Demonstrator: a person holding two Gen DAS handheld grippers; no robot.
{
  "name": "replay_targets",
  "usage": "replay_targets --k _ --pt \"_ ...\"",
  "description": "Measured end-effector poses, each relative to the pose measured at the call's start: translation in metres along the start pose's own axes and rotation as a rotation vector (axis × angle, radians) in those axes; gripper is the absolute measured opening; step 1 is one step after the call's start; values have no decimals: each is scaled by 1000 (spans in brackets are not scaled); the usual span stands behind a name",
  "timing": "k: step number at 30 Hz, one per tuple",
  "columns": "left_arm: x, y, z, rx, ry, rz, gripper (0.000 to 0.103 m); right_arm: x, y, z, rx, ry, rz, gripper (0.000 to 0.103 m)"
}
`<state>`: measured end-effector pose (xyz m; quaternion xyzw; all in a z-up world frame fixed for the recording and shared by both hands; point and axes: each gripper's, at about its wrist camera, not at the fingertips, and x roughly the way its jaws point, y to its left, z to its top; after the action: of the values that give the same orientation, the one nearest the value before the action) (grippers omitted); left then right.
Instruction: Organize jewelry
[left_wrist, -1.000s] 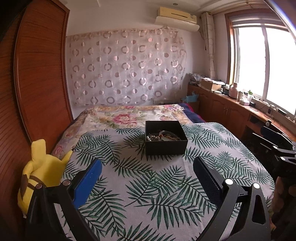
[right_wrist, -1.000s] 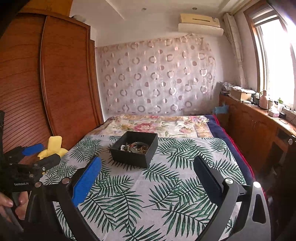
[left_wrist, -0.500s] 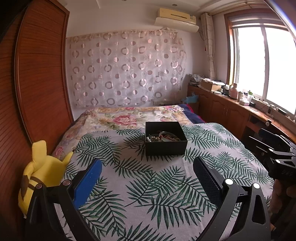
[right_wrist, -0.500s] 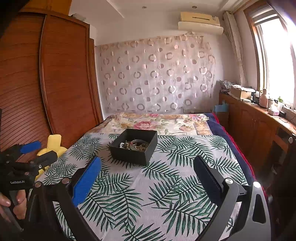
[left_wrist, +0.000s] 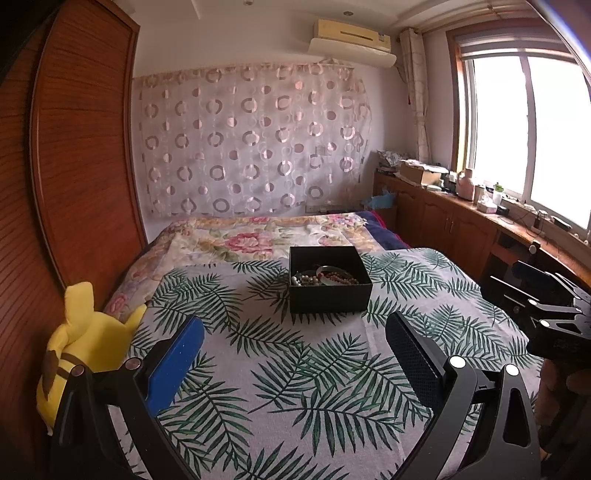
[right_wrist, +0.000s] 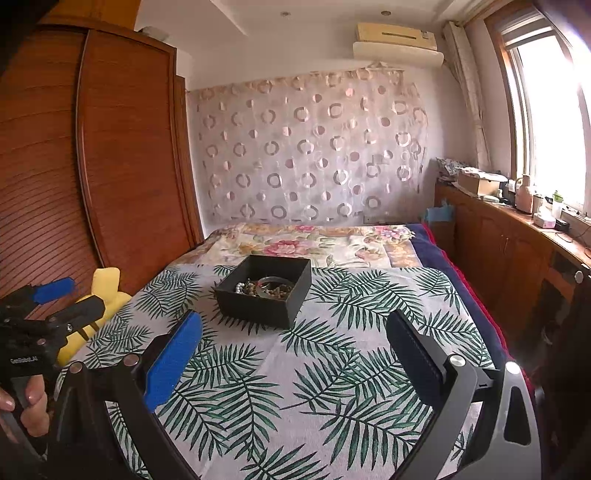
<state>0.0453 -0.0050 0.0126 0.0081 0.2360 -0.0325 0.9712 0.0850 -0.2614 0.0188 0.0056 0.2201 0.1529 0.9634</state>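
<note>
Since the earlier frames both grippers have eased slightly back and up from the bed, so the black box sits a touch lower and farther off in each wrist view, and the right gripper now shows a little higher at the edge of the left view. The left gripper hangs over the palm-leaf bedspread with its jaws spread wide and nothing between them; the right gripper is likewise released and empty. The jewelry, a tangle of bead strands and a clear bangle, lies heaped inside the open box near the middle of the bed, well apart from both grippers. A yellow plush toy rests at the bed's left edge against the wooden wardrobe. As I read it, the task is at its very start: an approach, with nothing picked yet. The next move calls for one gripper to travel forward over the box rim and come down on a single strand or the bangle, pinching narrowly so the tangle does not lift as one; the other may need to steady the box wall.
</note>
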Motion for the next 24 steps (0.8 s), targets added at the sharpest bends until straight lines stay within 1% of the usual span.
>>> replay_targets --k 8,24 --pt "-6 2 3 -8 -14 1 95 0 -1 -1 0 -1 1 100" --pt "-5 3 2 -7 -15 1 95 0 0 0 0 0 1 100"
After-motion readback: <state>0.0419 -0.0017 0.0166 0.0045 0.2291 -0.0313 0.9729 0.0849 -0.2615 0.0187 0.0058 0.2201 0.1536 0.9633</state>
